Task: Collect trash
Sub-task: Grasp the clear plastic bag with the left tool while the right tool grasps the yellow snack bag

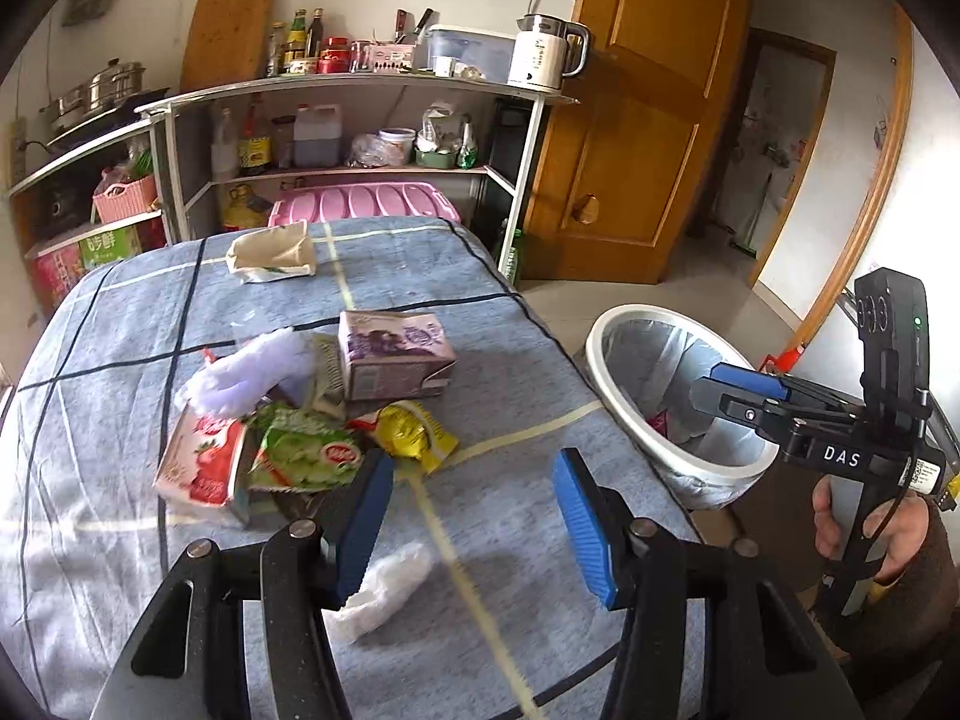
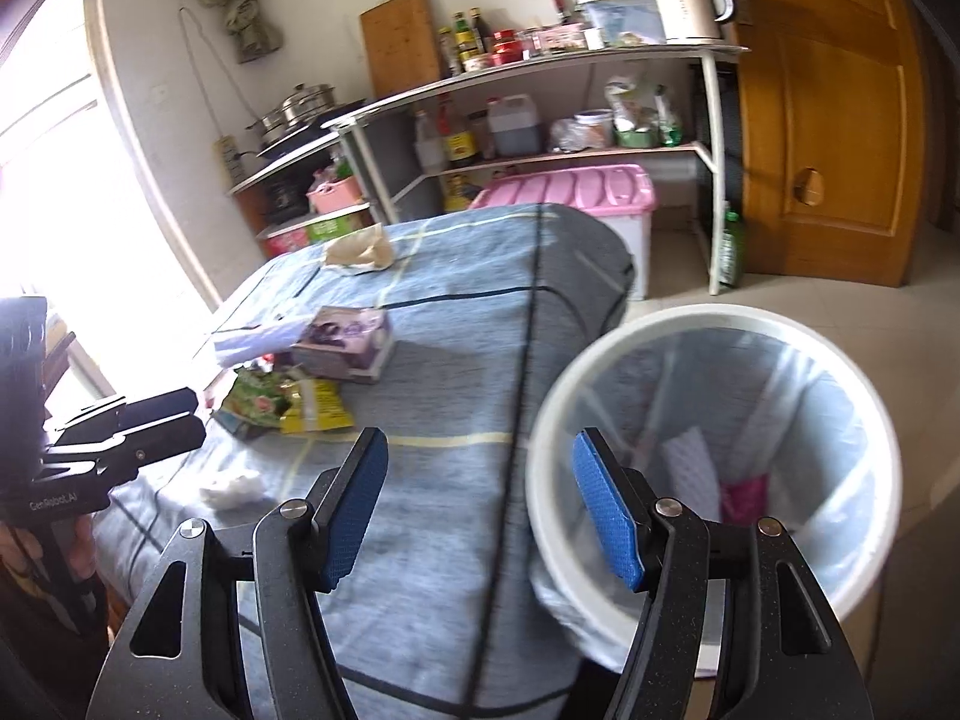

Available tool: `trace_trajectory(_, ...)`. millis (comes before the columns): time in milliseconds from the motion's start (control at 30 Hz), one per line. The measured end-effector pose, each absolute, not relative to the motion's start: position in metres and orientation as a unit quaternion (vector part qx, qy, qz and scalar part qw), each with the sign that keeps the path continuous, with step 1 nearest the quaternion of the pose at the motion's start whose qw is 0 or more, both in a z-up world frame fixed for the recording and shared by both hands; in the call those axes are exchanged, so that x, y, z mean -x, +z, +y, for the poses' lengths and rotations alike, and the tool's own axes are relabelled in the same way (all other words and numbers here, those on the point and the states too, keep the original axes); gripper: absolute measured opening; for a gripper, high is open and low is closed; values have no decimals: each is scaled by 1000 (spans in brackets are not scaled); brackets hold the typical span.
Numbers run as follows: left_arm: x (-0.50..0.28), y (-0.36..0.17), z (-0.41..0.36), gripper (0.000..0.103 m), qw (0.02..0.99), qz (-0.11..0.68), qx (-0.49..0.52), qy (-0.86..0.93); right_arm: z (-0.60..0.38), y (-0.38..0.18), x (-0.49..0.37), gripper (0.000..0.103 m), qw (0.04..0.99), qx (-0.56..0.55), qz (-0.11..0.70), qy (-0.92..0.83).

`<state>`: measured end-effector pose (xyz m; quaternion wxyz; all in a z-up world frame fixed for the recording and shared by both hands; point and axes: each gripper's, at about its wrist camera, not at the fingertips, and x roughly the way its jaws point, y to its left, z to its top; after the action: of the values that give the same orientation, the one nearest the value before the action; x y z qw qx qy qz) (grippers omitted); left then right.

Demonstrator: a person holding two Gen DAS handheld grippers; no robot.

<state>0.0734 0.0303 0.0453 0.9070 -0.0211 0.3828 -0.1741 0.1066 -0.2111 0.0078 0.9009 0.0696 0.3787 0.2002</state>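
Trash lies on the blue checked tablecloth [image 1: 510,360]: a purple carton [image 1: 393,354], a yellow wrapper [image 1: 414,429], a green wrapper [image 1: 306,450], a red-and-white carton [image 1: 201,462], a pale purple bag [image 1: 252,369] and a crumpled white tissue [image 1: 384,591]. My left gripper [image 1: 471,516] is open and empty above the cloth, just right of the tissue. My right gripper [image 2: 480,510] is open and empty at the table's edge, beside the white bin [image 2: 714,462], which holds some trash. The right gripper also shows in the left wrist view [image 1: 711,387] over the bin [image 1: 678,402].
A cream tissue pack [image 1: 273,252] lies at the table's far end. Behind stand metal shelves [image 1: 360,120] with bottles and a kettle [image 1: 546,51], a pink storage box [image 1: 366,204] and a wooden door [image 1: 648,108]. A green bottle [image 2: 729,246] stands on the floor.
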Motion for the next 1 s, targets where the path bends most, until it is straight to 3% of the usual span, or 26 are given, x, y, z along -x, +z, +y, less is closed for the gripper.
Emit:
trace_trajectory(267,-54,18,73,57,899,408,26,-157,-155,-5,-122,65,885,-46,396,239)
trace_trajectory(1000,-90,-31,78,58,871,454,15,-187,-64,-44,-178,65,837,2,458,299)
